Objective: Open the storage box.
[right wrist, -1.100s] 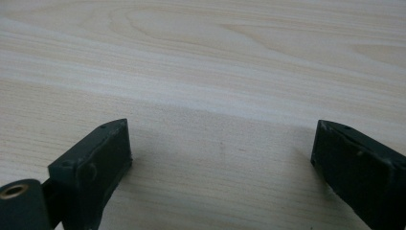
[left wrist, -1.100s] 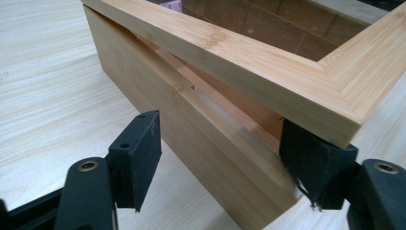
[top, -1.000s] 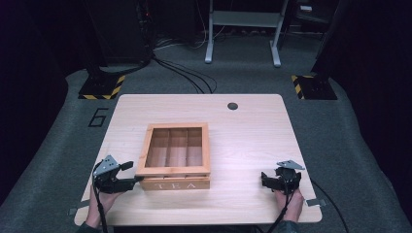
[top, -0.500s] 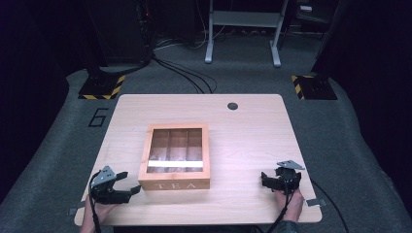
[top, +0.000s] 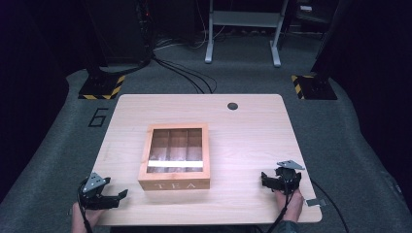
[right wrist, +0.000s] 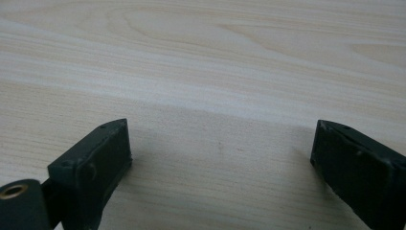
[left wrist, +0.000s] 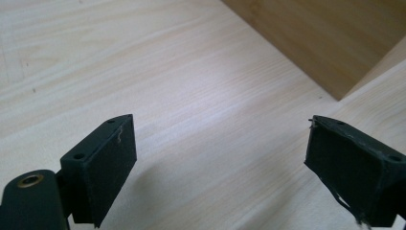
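Standing by the table point(top: 252, 126), I saw a wooden tea box point(top: 175, 158) sitting near the middle of it, a little toward the person's side, with "TEA" on its front face and its glass lid down flat. Through the glass three compartments showed, and a bright strip of reflected light crossed the lid near the front.

At the near left corner the left gripper point(top: 119, 196) lay low over the wood, held in the person's left hand point(top: 80, 216), its tips turned toward the box. It was near the box's front left corner but apart from it. Its jaws had just been opening and stood spread wide with nothing between them; in the left gripper view bare tabletop lay in the gap, and a corner of the box point(left wrist: 330, 43) rose at the upper right.

Over at the near right, the right gripper point(top: 266, 179) rested in the right hand point(top: 291, 204), well apart from the box. Its jaws were also spread, with plain wood grain between them in the right gripper view.

Toward the far edge of the table sat a small dark round cap point(top: 232, 106).
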`<state>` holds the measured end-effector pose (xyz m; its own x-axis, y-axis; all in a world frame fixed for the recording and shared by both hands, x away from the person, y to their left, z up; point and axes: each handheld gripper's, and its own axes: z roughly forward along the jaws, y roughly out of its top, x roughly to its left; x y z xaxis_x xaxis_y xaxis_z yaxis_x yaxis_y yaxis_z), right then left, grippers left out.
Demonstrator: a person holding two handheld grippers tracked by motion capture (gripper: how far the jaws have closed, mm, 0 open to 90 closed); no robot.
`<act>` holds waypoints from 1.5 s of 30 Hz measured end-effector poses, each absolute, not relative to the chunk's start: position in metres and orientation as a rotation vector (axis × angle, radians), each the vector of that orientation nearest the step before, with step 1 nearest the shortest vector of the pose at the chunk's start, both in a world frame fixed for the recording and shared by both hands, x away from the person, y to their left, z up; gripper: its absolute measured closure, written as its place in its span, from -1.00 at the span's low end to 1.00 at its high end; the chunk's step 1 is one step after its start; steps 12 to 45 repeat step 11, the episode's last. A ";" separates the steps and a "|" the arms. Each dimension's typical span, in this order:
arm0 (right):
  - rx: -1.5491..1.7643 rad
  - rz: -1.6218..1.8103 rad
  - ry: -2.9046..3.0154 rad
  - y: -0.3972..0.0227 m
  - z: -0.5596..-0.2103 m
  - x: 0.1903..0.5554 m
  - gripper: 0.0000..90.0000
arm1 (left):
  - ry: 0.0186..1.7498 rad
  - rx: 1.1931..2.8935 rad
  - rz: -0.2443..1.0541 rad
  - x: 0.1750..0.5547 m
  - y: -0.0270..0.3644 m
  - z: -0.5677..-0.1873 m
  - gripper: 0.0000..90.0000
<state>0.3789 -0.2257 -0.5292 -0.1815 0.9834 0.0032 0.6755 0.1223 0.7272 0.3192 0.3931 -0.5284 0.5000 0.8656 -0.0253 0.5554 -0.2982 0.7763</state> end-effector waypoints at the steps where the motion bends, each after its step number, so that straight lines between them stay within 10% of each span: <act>1: 1.599 0.830 1.918 -0.226 -0.529 0.379 -0.87 | 1.186 1.996 0.514 0.320 0.393 -0.530 -0.79; 45: 1.599 0.830 1.912 -0.225 -0.530 0.379 -0.89 | 1.202 2.068 0.530 0.326 0.387 -0.532 -0.92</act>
